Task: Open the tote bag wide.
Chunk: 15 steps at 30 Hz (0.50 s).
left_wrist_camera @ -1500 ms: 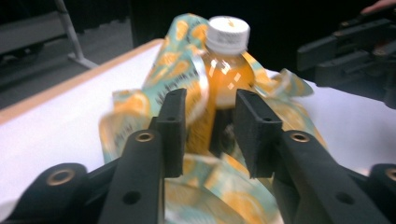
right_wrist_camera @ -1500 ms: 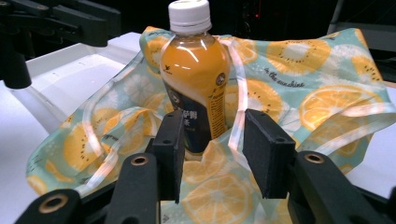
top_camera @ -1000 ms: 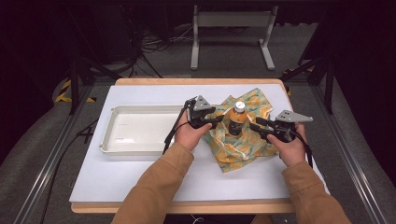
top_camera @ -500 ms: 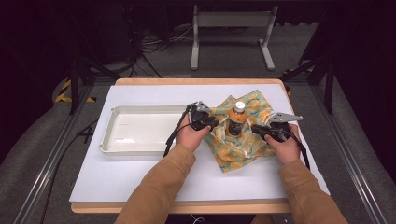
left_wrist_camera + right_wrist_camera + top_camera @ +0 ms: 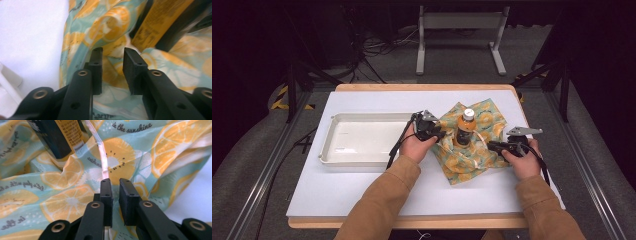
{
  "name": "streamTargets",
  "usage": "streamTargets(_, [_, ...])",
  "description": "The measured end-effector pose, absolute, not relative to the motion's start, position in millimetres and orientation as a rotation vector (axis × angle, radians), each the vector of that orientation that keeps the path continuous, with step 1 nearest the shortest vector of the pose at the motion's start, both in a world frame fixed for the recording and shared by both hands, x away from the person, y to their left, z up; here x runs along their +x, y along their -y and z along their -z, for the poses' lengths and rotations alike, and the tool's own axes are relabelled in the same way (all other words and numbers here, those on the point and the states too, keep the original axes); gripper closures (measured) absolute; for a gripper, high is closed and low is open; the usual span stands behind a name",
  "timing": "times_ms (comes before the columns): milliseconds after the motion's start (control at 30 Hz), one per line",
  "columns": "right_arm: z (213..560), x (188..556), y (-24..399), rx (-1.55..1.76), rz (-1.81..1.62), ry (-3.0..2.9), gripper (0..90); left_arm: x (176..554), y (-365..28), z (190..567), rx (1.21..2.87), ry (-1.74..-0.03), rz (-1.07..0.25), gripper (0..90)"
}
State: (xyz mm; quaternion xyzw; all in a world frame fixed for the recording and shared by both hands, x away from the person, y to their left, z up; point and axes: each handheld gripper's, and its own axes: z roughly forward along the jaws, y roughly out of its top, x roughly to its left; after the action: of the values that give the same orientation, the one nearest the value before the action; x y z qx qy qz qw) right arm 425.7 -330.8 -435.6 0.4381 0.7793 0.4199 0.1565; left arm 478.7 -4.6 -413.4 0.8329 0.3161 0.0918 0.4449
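Note:
A small bottle (image 5: 466, 127) with a white cap and orange label stands upright on a teal cloth printed with orange slices (image 5: 484, 120). My left gripper (image 5: 439, 134) is at the cloth's left side beside the bottle. Its jaws have closed in and just eased open a little, with a bunched fold of cloth (image 5: 105, 22) between them (image 5: 113, 67). My right gripper (image 5: 491, 146) lies low at the cloth's right side. Its jaws (image 5: 115, 192) have also narrowed and then eased slightly, pinching the cloth's pale hem (image 5: 103, 162). The bottle's base (image 5: 62, 137) stands just beyond.
A shallow white tray (image 5: 328, 145) lies left of the cloth, close behind the left hand. Everything rests on a white board (image 5: 362, 195) over a wooden table. A metal stand (image 5: 459, 30) is on the floor beyond the table.
The right gripper has sunk toward the table at the cloth's right edge. Both grippers' jaws have narrowed onto the cloth. The bottle has stayed upright in place.

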Motion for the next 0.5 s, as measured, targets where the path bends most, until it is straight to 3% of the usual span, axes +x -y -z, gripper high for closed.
streamTargets(333, [421.1,415.3,335.7,1.216,-1.248,-2.155,77.2,456.5,-2.5,388.0,2.011,-0.673,-0.173,38.8])
streamTargets(500, [417.4,409.4,339.7,1.209,-1.273,-2.122,73.4,448.9,-4.8,377.6,1.982,-0.634,-0.157,34.2])
